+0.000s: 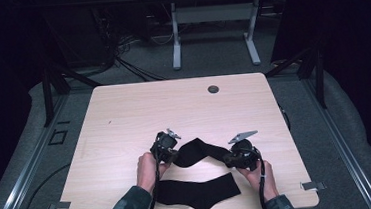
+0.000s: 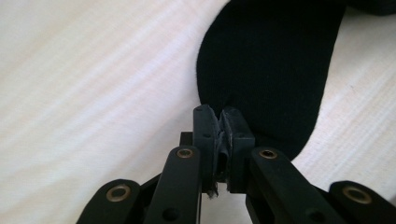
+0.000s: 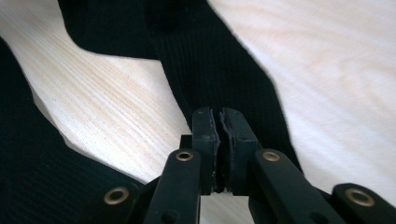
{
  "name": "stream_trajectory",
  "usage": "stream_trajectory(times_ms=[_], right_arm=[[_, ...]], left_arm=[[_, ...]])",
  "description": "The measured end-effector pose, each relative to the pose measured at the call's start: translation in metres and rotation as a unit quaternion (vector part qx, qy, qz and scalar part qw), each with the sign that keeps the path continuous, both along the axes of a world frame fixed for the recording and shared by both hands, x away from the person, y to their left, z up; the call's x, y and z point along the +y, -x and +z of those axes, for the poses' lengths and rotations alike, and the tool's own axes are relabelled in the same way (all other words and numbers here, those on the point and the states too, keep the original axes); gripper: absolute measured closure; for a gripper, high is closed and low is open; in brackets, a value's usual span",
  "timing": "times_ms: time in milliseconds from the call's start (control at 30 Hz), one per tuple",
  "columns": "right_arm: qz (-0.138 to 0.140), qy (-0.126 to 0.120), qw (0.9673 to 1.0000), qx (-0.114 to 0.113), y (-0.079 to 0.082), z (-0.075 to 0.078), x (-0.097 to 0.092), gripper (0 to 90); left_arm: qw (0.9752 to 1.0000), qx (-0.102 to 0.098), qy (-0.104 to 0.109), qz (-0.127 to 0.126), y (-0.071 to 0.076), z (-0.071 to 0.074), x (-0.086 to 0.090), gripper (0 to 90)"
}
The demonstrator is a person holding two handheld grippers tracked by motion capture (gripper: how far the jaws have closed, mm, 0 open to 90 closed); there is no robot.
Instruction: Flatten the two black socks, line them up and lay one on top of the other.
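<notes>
A: Forearms first, high view — what's w/ the hands?
B: Sleeves come in at the bottom edge. Left gripper (image 1: 168, 148) sits at one end of the upper sock (image 1: 197, 151), right gripper (image 1: 241, 156) at the other end. That sock arches between them on the table (image 1: 124, 114). Second sock (image 1: 198, 191) lies flat nearer the person, just below the first, btw the two wrists.
A: Left gripper view?
B: Jaws pressed together, a pinch of black fabric caught btw the pads (image 2: 205, 133). Upper sock's rounded end (image 2: 266, 70) spreads out beyond them over pale wood.
A: So clenched on the sock?
B: Yes, grasping its edge.
A: Right gripper view?
B: Same deal — pads (image 3: 205, 135) squeezed tight on the sock's ribbed band (image 3: 219, 70), which runs up and away from the tips. Second sock (image 3: 23, 163) shows at lower left, apart from the jaws.
</notes>
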State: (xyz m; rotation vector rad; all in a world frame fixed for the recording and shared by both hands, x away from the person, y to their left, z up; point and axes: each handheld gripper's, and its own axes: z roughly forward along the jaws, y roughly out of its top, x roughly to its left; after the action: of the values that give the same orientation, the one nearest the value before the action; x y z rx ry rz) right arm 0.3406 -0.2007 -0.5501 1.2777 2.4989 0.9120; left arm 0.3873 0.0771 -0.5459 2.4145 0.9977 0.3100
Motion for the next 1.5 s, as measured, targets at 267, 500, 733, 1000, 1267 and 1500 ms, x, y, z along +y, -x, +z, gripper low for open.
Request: stream_trajectory(times_ms=[267,500,733,1000,1267,1500], right_arm=[[0.018,0.013,0.9989,-0.042,-0.003,0.023,-0.008,90.0],[0.038,0.019,0.9983,-0.040,-0.007,0.020,-0.005,83.3],[0.064,0.015,0.9972,-0.034,-0.020,0.015,0.031,62.8],[0.097,0.054,0.9934,-0.032,-0.040,-0.002,0.072,53.0],[0.090,0.078,0.9925,-0.027,-0.042,-0.012,0.073,76.7],[0.079,0.062,0.9945,-0.031,-0.040,-0.011,0.061,82.2]], left_arm=[[0.9921,-0.122,-0.025,0.006,0.000,0.035,0.014,86.1],[0.9878,-0.153,-0.024,-0.018,0.006,0.042,0.024,85.7],[0.9907,-0.130,-0.035,-0.021,0.004,0.033,0.029,84.8],[0.9931,-0.111,-0.025,-0.028,0.003,0.030,0.032,84.2],[0.9937,-0.103,-0.030,-0.030,0.004,0.026,0.033,84.5],[0.9918,-0.116,-0.045,-0.027,0.005,0.028,0.039,84.9]])
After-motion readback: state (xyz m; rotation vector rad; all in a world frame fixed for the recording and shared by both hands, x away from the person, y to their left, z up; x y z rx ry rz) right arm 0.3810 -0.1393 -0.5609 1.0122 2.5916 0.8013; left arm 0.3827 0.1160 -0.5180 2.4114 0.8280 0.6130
